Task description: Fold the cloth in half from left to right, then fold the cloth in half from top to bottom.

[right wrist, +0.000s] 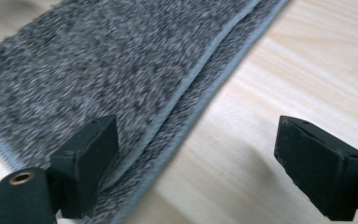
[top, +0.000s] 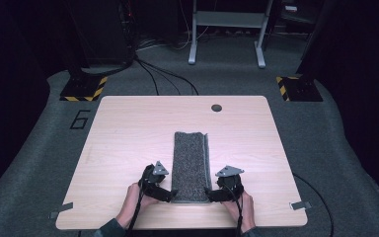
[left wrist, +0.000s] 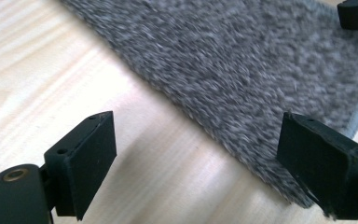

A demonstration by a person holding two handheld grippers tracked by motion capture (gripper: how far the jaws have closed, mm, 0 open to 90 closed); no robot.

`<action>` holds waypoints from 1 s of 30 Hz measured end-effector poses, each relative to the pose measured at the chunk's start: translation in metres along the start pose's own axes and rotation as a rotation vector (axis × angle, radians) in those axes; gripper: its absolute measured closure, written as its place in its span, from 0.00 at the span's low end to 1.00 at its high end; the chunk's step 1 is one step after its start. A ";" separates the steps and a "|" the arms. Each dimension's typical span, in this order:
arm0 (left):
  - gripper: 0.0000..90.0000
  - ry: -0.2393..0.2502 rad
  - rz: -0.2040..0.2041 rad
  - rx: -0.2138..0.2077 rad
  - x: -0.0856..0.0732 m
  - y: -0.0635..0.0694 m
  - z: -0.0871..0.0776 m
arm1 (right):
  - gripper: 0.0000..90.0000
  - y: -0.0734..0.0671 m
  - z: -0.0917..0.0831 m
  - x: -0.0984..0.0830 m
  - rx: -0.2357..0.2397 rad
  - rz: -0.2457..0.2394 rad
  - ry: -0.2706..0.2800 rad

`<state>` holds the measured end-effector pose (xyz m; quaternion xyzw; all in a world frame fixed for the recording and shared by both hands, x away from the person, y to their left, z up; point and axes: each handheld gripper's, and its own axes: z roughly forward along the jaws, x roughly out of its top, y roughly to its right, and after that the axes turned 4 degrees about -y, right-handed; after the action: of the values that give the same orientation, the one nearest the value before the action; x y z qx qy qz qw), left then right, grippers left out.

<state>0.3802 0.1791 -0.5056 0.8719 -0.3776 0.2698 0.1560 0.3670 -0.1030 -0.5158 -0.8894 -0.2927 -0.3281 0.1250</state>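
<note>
High view: left gripper [top: 169, 195] and right gripper [top: 211, 194], both jaws wide and empty, flank the folded grey towel's [top: 191, 165] near corners, likely poised to pinch them.

Your towel [top: 191, 165] lies folded on the table [top: 128, 128], running lengthwise away from you, a little right of the middle and reaching close to the near edge. Your left gripper [top: 167, 194] sits at the towel's near left corner, your right gripper [top: 212, 194] at its near right corner, each with jaws apart. Behind the towel, near the far edge, a round hole [top: 216, 107] sits in the tabletop. Beyond the table stands a metal frame [top: 227, 29] on the floor.
</note>
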 end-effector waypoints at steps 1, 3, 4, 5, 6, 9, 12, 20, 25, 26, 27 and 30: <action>0.13 0.000 -0.005 0.006 0.001 -0.002 -0.001 | 0.15 0.003 -0.001 0.001 0.014 -0.005 0.001; 0.12 0.007 -0.014 0.013 0.002 -0.005 -0.001 | 0.15 0.006 -0.002 0.004 0.013 -0.001 0.008; 0.12 0.006 -0.022 0.007 0.003 -0.008 -0.002 | 0.15 0.008 -0.002 0.005 0.018 0.001 0.010; 0.12 0.011 -0.026 0.014 0.003 -0.010 -0.002 | 0.15 0.009 -0.003 0.007 0.021 0.009 0.014; 0.12 0.016 -0.033 0.020 0.004 -0.012 -0.002 | 0.15 0.011 -0.003 0.009 0.017 0.004 0.016; 0.12 0.021 -0.063 0.008 0.006 -0.020 -0.003 | 0.15 0.014 -0.005 0.014 0.026 0.018 0.024; 0.11 0.028 -0.081 0.012 0.009 -0.029 -0.005 | 0.15 0.018 -0.005 0.021 0.021 0.010 0.025; 0.11 0.034 -0.102 0.043 0.020 -0.049 -0.004 | 0.15 0.028 0.001 0.039 0.022 0.021 0.033; 0.11 0.033 -0.129 0.039 0.029 -0.063 0.000 | 0.15 0.035 0.009 0.048 0.029 0.023 0.012; 0.11 0.034 -0.136 0.042 0.031 -0.066 0.001 | 0.15 0.036 0.010 0.051 0.038 0.024 0.004; 0.11 0.033 -0.134 0.046 0.034 -0.069 0.002 | 0.15 0.037 0.011 0.053 0.038 0.022 0.010; 0.11 0.035 -0.151 0.042 0.043 -0.077 0.005 | 0.15 0.040 0.013 0.059 0.040 0.026 0.011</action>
<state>0.4636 0.2037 -0.4900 0.8961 -0.3024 0.2804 0.1642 0.4343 -0.1039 -0.4876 -0.8886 -0.2868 -0.3255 0.1487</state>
